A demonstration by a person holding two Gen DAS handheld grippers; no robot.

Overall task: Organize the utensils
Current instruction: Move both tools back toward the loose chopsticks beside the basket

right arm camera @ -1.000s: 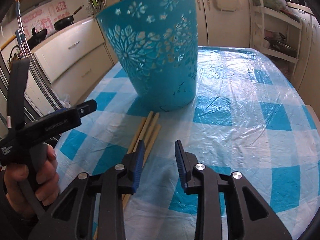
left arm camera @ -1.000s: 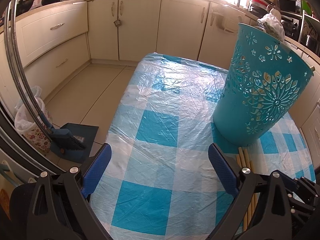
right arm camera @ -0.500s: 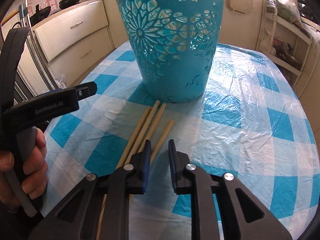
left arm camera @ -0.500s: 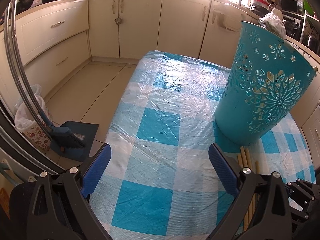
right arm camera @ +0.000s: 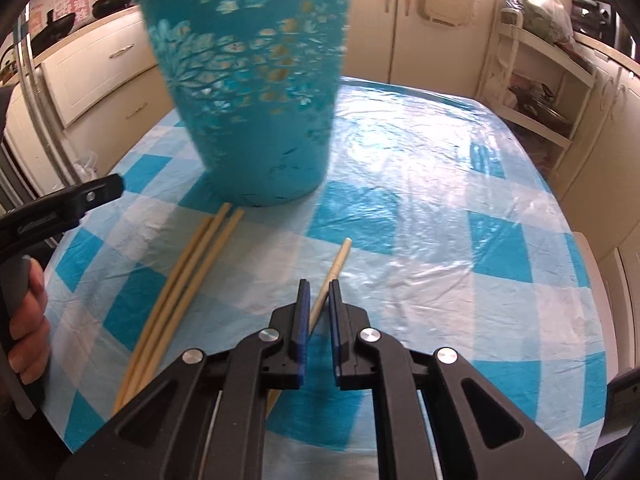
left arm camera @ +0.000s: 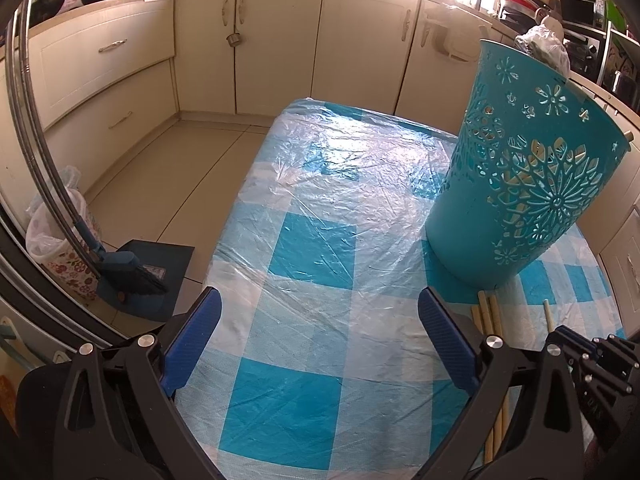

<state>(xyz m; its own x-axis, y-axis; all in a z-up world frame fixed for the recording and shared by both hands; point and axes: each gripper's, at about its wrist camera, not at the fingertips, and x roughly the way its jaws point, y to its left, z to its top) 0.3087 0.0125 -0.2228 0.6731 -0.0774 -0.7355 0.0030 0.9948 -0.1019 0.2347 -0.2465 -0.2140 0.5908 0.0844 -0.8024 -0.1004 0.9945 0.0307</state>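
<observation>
- Left gripper (left arm camera: 318, 330): jaws wide apart, nothing between them, over checked blue-white plastic tablecloth (left arm camera: 312, 240).
- Three pale wooden sticks (right arm camera: 188, 264) lie left of my right gripper (right arm camera: 318, 294), tips at perforated teal plastic basket (right arm camera: 248, 92).
- Right gripper's jaws have just been closing, now clamped on one pale wooden stick (right arm camera: 334, 270).
- Risk: thin round stick pivots or slips out.

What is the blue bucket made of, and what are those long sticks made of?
The blue bucket looks like plastic: smooth, one even colour, with flower-shaped holes cut through its wall. The long sticks look like pale wood or bamboo, matte and tan; which of the two cannot be told.
</observation>
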